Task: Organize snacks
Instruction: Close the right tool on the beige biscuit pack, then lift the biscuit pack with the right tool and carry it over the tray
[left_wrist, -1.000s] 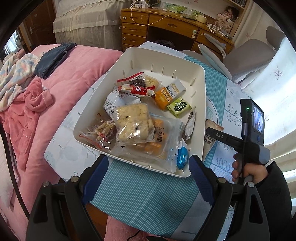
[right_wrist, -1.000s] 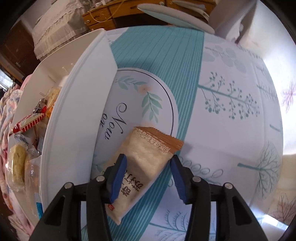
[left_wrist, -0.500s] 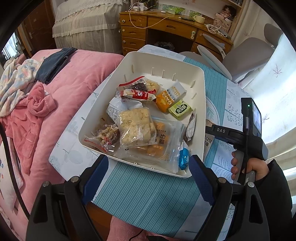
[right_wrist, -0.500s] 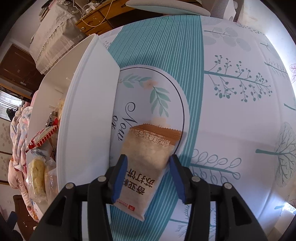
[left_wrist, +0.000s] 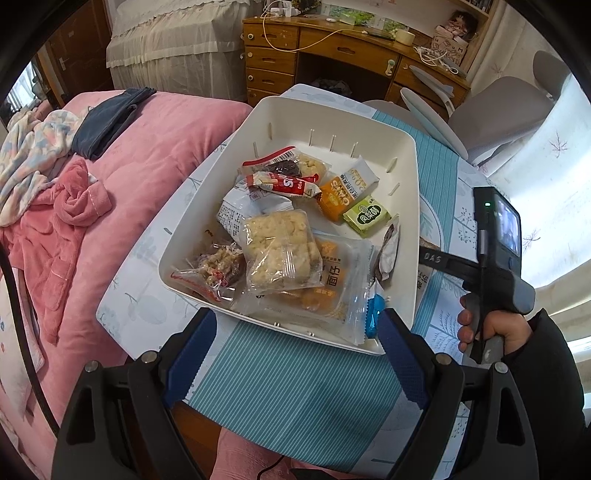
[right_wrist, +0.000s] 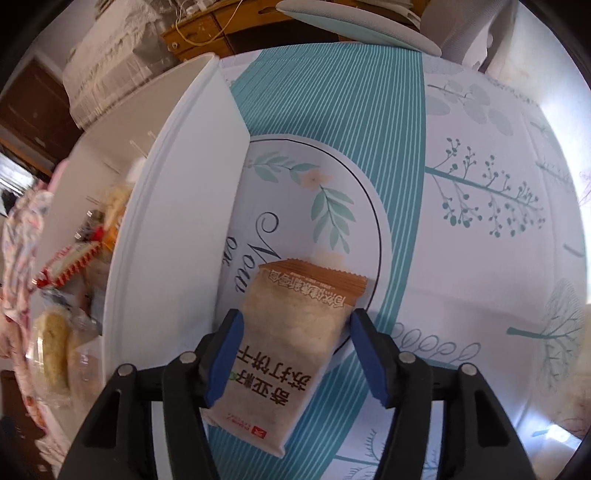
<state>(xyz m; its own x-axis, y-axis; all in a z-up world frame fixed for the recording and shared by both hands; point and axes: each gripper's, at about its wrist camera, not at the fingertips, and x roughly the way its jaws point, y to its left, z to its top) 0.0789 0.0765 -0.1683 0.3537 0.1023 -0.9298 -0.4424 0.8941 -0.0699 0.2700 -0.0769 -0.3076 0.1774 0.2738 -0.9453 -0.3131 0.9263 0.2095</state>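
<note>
Just right of the white plastic basket, on the tabletop, my right claw has just been opening around the tan cracker packet. Next I must re-pinch and lift it in. Left claw spread, empty.

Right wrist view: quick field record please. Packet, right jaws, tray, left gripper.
packet: beige foil cracker packet with a brown sealed end, flat on the white-and-teal leaf-print tablecloth, outside the tray
right gripper: pointing down and straddling the packet; jaws have just been opening; no clear pad pressure on it
tray: white plastic slotted tray, right beside the packet, holding mixed wrapped snacks
left gripper: open, empty, at the tray's near edge
</note>
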